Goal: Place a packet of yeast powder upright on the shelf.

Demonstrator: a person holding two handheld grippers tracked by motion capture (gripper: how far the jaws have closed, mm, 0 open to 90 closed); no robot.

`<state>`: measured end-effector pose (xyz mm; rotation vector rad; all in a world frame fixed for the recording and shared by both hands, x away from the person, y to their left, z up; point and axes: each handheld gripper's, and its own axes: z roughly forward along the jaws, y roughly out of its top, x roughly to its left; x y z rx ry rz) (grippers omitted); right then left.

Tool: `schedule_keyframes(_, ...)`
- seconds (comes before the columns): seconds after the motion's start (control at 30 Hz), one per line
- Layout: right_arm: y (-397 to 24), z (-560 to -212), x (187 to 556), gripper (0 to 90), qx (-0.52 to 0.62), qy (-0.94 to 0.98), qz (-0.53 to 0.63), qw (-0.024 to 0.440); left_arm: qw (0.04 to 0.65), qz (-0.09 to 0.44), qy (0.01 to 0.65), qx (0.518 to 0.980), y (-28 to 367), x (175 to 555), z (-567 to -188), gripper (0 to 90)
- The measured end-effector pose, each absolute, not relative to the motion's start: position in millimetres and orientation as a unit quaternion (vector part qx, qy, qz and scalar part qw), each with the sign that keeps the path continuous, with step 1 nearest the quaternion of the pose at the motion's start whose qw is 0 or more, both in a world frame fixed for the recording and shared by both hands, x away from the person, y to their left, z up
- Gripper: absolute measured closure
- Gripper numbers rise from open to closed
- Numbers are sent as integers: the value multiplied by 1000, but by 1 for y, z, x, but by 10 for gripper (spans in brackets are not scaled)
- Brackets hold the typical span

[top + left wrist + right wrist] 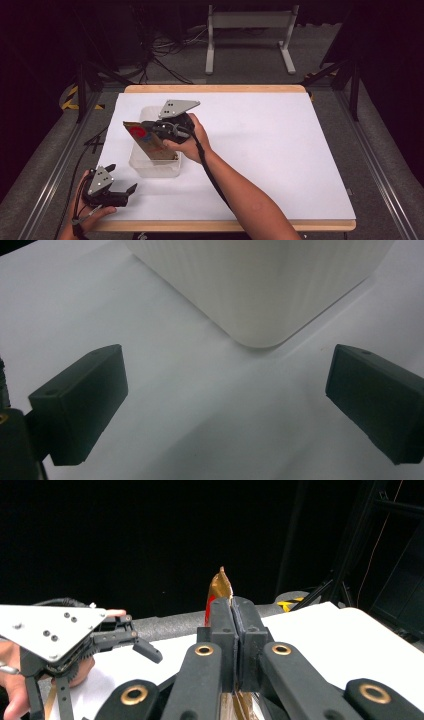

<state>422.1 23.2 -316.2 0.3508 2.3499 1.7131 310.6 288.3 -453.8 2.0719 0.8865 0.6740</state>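
At centre-left, the right gripper (156, 131) clenches a brown packet (148, 142) over the clear bin (150, 169); lower left, the left gripper (121, 179) sits released

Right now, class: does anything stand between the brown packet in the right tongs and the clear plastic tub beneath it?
Nothing visible does. The right tongs hold the brown packet tilted, its lower end already inside the clear tub. The left tongs rest open on the table, apart from the tub.
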Motion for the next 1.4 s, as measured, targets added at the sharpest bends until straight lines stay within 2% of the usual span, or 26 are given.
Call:
schedule_keyframes(0.67,-4,-339,420,877,130,794,586,98,385,263,349,813,287,311,-453,41)
schedule_keyframes(1.4,-12,-341,418,867,123,803,568,132,386,258,347,815,286,311,-453,40)
